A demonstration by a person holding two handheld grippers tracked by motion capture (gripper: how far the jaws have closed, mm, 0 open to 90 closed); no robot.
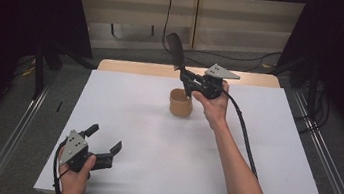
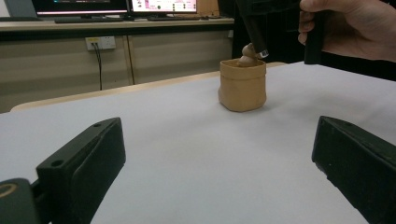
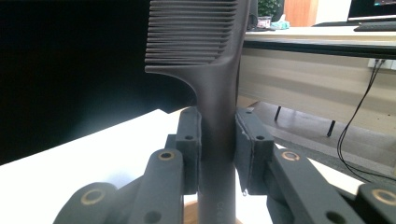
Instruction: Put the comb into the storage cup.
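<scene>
Comb (image 3: 210, 70) sits pinched by its handle in my right tongs (image 1: 188, 83), upper centre, its end over the tan pot (image 1: 180, 103); my left tongs (image 1: 103, 144) rest spread at lower left of the desk (image 1: 263, 154).

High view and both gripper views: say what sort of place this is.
Probably a lab or office set up for recording: a white-topped table framed by dark curtains, monitors and a keyboard on a desk behind, wall sockets with trailing cables.
</scene>
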